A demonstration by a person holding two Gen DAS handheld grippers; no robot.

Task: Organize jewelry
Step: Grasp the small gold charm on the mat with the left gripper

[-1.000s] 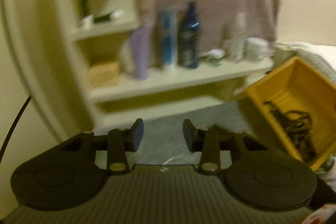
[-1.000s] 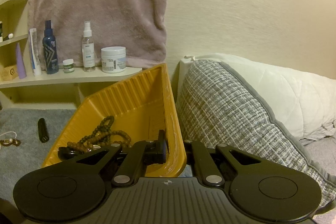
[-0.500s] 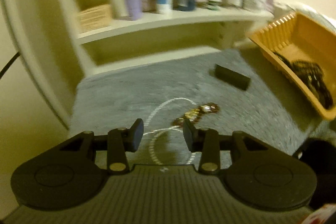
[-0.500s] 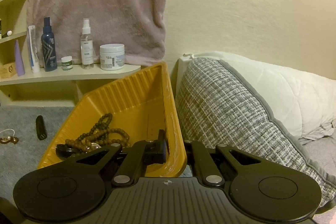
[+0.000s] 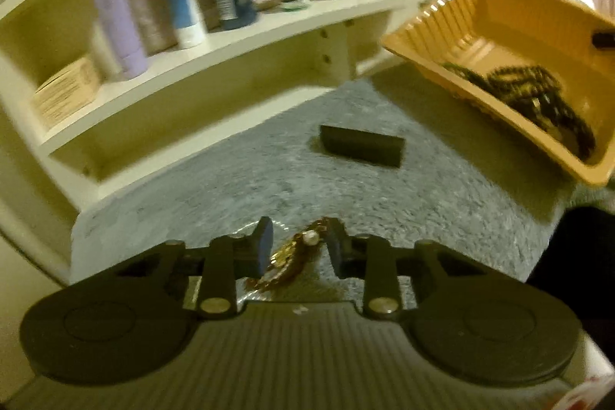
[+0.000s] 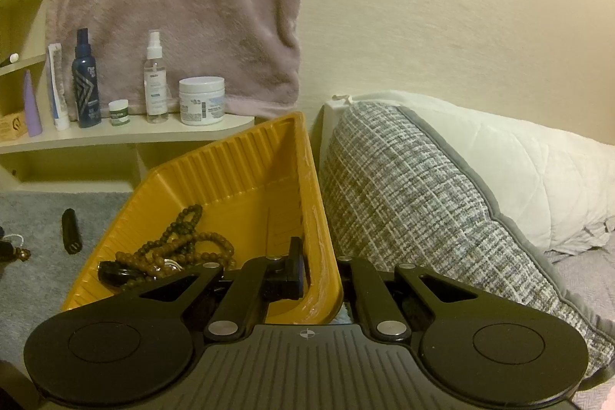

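A gold chain piece with a white pearl [image 5: 309,238] lies on the grey carpet [image 5: 269,179]. My left gripper [image 5: 300,243] is low over it with the piece between its jaws, which are closing; the pads do not clearly press on it. A yellow tray [image 6: 246,179] holds brown bead strands [image 6: 180,241] and stands tilted. My right gripper [image 6: 319,262] is shut on the tray's near wall, one finger inside and the other hidden outside. From the left wrist view the tray [image 5: 496,2] sits at the right with the beads [image 5: 538,95] in it.
A small black box [image 5: 361,145] lies on the carpet between the jewelry and the tray. A low cream shelf [image 5: 230,37] with bottles and jars runs along the back. A grey woven pillow [image 6: 403,187] presses against the tray's right side.
The left gripper has dropped toward the carpet and come over the gold and pearl piece, and its jaws have narrowed around it. The right gripper and the tray have stayed put.
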